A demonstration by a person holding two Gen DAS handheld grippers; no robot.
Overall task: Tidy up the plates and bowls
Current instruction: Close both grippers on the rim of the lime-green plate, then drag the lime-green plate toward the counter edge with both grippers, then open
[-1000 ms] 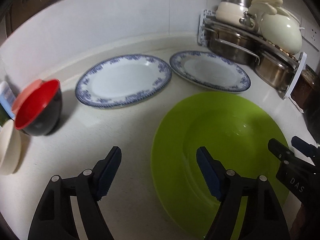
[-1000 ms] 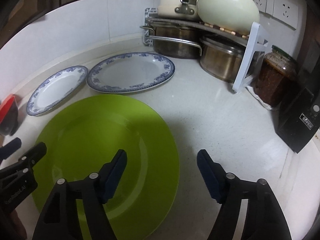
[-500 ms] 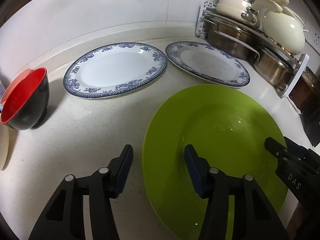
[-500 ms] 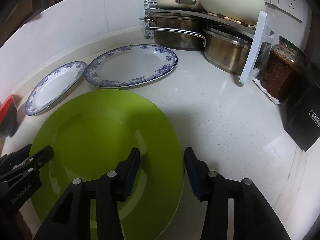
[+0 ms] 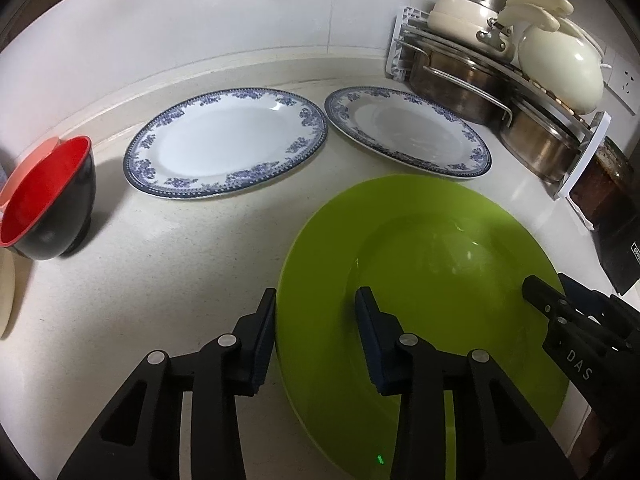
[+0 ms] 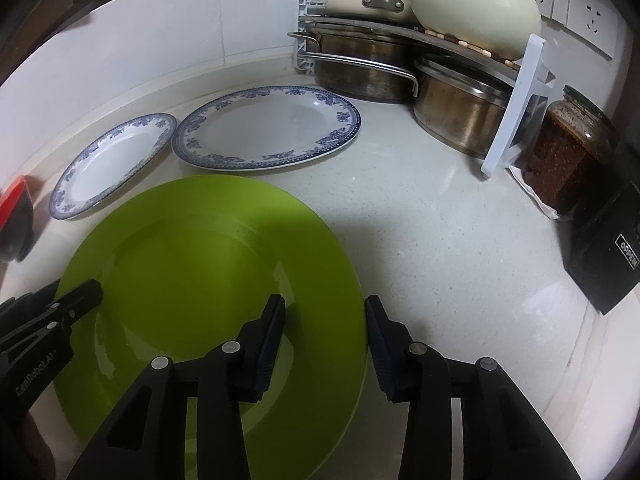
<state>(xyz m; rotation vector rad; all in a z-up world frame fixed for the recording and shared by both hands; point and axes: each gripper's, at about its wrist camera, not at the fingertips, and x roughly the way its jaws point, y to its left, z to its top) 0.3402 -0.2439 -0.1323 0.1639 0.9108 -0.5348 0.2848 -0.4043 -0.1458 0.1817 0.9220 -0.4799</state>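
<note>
A big green plate (image 5: 440, 248) (image 6: 200, 240) lies flat on the white counter. My left gripper (image 5: 316, 312) straddles its left rim, one finger outside the edge and one over the well, and its jaws are closing. On the opposite rim my right gripper (image 6: 324, 316) stands the same way, jaws also closing. Whether the pads press on the plate is unclear. Two white plates with blue flowered borders (image 5: 224, 144) (image 5: 404, 132) lie side by side behind it. A bowl, red inside and black outside (image 5: 48, 200), stands at the far left.
A rack with steel pots and cream cookware (image 5: 480, 80) fills the back right corner. Beside it are a dark jar (image 6: 568, 152) and a black box (image 6: 608, 248). A cream dish (image 5: 6, 292) shows at the left edge. The tiled wall runs close behind the plates.
Both grippers' jaws have narrowed from wide apart to close around the green plate's opposite rims. Neither the hands nor the plate shifted noticeably.
</note>
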